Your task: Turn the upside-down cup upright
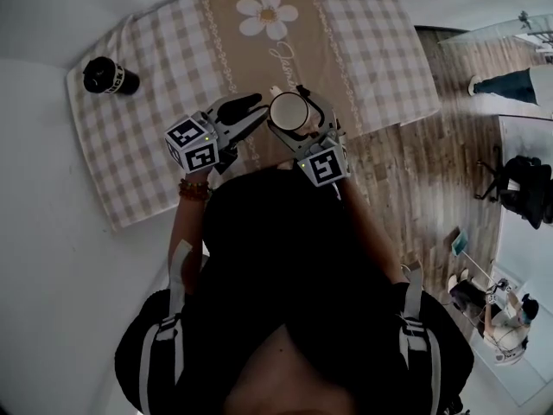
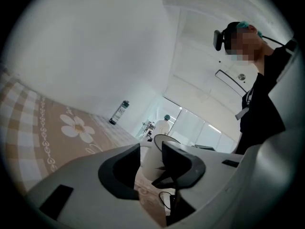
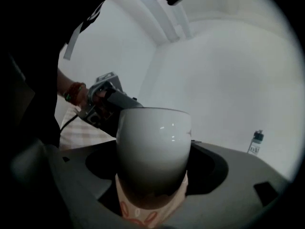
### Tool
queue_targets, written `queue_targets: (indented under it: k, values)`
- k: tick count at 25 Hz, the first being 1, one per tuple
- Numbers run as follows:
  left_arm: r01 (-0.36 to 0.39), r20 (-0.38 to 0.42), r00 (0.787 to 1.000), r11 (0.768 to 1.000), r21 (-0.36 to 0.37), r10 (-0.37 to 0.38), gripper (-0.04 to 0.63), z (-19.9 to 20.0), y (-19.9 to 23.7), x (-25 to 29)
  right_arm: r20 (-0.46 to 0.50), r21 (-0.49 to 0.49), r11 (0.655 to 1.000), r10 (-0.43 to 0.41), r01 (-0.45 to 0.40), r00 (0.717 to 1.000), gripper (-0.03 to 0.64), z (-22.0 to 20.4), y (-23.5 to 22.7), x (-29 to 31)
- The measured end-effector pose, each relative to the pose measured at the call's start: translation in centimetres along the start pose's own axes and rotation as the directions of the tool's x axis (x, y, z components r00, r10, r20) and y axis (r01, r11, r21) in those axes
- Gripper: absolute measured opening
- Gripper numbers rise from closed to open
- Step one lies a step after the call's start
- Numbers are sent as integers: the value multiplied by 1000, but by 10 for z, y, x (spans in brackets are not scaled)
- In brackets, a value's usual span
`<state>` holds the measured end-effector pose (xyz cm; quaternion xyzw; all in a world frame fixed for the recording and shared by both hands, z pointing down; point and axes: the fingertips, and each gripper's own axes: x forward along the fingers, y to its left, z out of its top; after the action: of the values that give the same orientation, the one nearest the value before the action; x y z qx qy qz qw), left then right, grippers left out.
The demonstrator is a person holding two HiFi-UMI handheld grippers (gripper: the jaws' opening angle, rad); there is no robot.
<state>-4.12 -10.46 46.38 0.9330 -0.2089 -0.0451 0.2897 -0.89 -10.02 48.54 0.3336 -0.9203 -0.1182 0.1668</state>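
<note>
A white cup hangs above the checked cloth with its open rim facing up. My right gripper is shut on it, one jaw on each side of its body. In the right gripper view the cup stands upright between the jaws and fills the middle. My left gripper is just left of the cup, open, with nothing between its pads. From the left gripper view, the cup lies just beyond the open fingertips. The left gripper also shows behind the cup in the right gripper view.
A black bottle stands on the cloth's far left corner. A daisy print marks the cloth's middle strip. Wooden floor lies right of the table edge, with people and chairs farther right.
</note>
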Motion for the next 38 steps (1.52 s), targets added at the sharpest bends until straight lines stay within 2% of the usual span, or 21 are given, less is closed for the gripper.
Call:
queue_targets:
  k: [3,6,11,13,16,18,21,23,26,28,29,30,31,33,34,35,36,38]
  values:
    - [3,-40,999,999,-35,-5,146,-10,4,1,-54,-112,993,-52,46,997,399,-10,2,0]
    - [29,-30,999,995,-96,-32,146,-12,3,1,-86,-214,976,-66,46,994,399,-16,7,3]
    - [29,-130,991,993,-117,-45,153,-36,2,11,-102,-294,955,-58,26,993,399,-16,17,4]
    - [3,-164,986,994,-112,-22,101,-43,5,12,-118,-347,938,-44,0,992,399,-18,24,6]
    - [-73,-238,970,994,-80,52,66,-56,12,11,-143,-404,914,-20,-40,989,399,-24,33,7]
    - [-112,-236,968,987,-119,81,46,-60,17,11,-152,-421,906,-20,-46,988,400,-27,36,8]
    - [-134,-175,979,972,-192,100,37,-61,23,11,-161,-419,906,-8,-61,987,405,-32,37,9]
    - [-159,-148,980,970,-185,133,37,-59,28,11,-148,-355,930,46,-97,988,405,-32,38,9]
    - [-240,-133,965,966,-98,226,47,-51,45,4,-104,-175,976,108,-126,989,405,-31,31,0]
    - [-271,-101,959,961,-64,264,48,-40,56,-4,-46,21,993,114,-113,992,405,-29,20,-5]
    - [-276,-74,960,959,-59,271,46,-33,59,-8,-13,151,982,112,-109,994,406,-29,15,-6]
    - [-277,-43,961,959,-57,275,44,-26,61,-11,16,290,950,114,-114,993,442,-28,11,-5]
    - [-277,-14,961,959,-50,277,44,-21,61,-13,46,422,897,119,-127,992,475,-27,8,-5]
    - [-282,29,959,959,-19,282,44,-12,58,-13,115,622,765,119,-165,986,514,-21,1,0]
    - [-285,43,958,959,0,285,43,-10,55,-12,144,680,710,116,-183,983,514,-18,-1,4]
    - [-288,52,957,957,21,286,44,-8,52,-9,162,714,672,114,-196,980,514,-15,-2,8]
    - [-291,60,956,956,43,288,43,-6,50,-6,166,733,651,113,-200,980,514,-14,-3,12]
    - [-300,72,953,950,90,295,44,-4,44,-1,144,750,636,114,-183,983,537,-16,-3,20]
